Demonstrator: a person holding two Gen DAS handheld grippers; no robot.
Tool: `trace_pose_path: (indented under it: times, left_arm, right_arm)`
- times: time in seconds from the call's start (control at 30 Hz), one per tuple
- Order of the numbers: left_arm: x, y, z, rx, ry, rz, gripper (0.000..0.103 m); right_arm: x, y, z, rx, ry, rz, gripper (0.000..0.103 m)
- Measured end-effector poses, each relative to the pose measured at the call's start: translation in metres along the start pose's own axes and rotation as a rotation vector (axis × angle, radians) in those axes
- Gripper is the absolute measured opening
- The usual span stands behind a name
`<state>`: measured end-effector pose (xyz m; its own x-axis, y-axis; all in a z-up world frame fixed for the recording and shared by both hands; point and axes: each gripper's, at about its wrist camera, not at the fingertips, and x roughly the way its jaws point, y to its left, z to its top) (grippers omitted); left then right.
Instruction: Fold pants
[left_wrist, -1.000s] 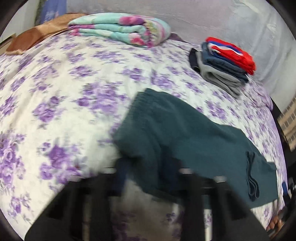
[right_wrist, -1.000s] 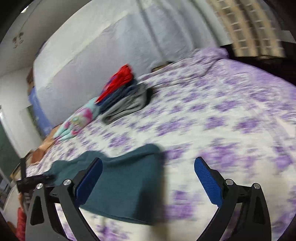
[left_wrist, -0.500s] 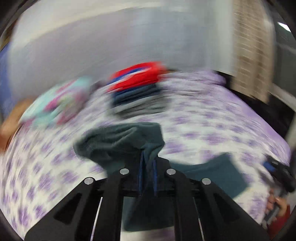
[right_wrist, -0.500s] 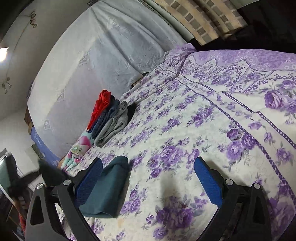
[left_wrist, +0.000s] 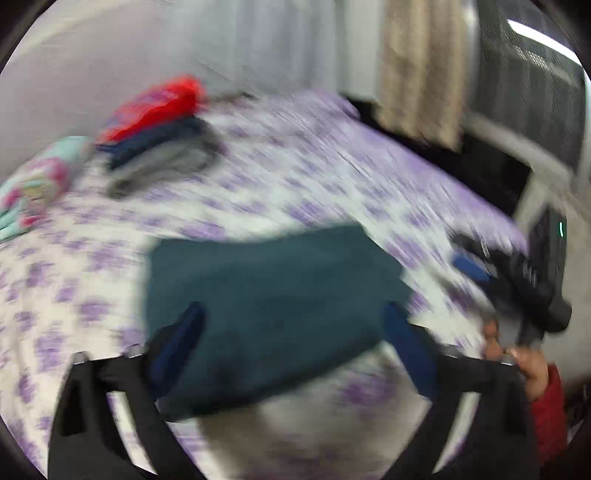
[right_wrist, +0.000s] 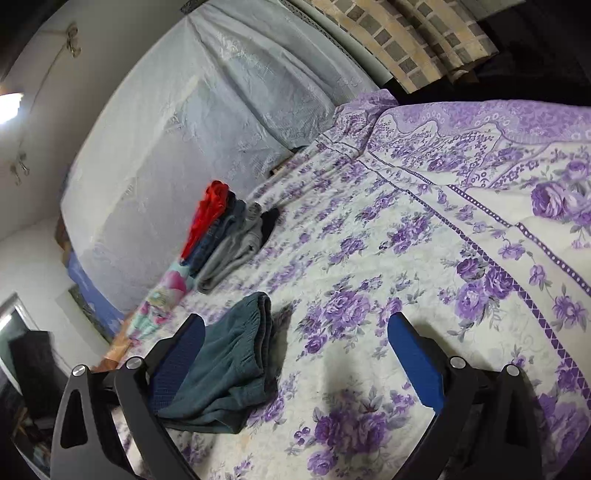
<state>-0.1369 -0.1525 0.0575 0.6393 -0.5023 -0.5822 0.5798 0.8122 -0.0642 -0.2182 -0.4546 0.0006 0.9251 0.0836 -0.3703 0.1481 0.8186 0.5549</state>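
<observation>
The teal pants (left_wrist: 269, 295) were found folded into a compact block on the purple-flowered bedspread (left_wrist: 314, 177), and every place below is given relative to them. In the left wrist view, which was blurred, a folded floral blanket (left_wrist: 33, 184) was seen far to the left of the pants and further back. A stack of folded clothes (left_wrist: 155, 136), with a red piece on top, was placed behind the pants and to the left, near the pale curtain (left_wrist: 221, 44). The left gripper (left_wrist: 291, 332) was held over the near edge of the pants. Its jaws had just been opening and stood wide apart. The cloth was seen between the two blue pads, but it was not pressed by them. To the right of the pants, the right gripper (left_wrist: 476, 273) was seen, carried by a hand (left_wrist: 524, 362) with a red sleeve.

In the right wrist view, the pants (right_wrist: 229, 358) were seen lying flat on the bedspread (right_wrist: 406, 240), partly behind the left finger. The stack of clothes (right_wrist: 229, 236) was seen behind the pants. The right gripper (right_wrist: 295, 350) was kept wide open, and only the bedspread was seen between its fingers. Nothing was gripped by it.
</observation>
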Motion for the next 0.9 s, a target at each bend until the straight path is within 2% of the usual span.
trace_pose_path:
  times: [0.07,0.13,0.2,0.33,0.43,0.63,0.9]
  left_arm:
    - [-0.006,0.030,0.004,-0.050,-0.024,0.091,0.098]
    - [0.004,0.058,0.008,-0.114,0.007,0.157,0.098]
    - [0.009,0.070,0.003,-0.144,0.039,0.160,0.098]
    - [0.024,0.077,-0.012,-0.118,0.097,0.250,0.098]
    - [0.033,0.073,-0.020,-0.077,0.122,0.289,0.098]
    - [0.043,0.068,-0.026,-0.045,0.129,0.309,0.098]
    - [0.042,0.072,-0.031,-0.064,0.121,0.284,0.098]
  right_arm:
    - [0.006,0.020,0.004,-0.069,0.027,-0.047,0.100]
    - [0.011,0.042,0.007,-0.131,0.039,-0.045,0.100]
    - [0.015,0.063,0.008,-0.180,0.040,-0.045,0.100]
    - [0.017,0.090,0.005,-0.276,0.031,-0.062,0.100]
    - [0.024,0.101,0.001,-0.341,0.046,-0.096,0.100]
    - [0.042,0.104,-0.001,-0.326,0.100,-0.113,0.100]
    - [0.051,0.127,0.000,-0.369,0.099,-0.112,0.100]
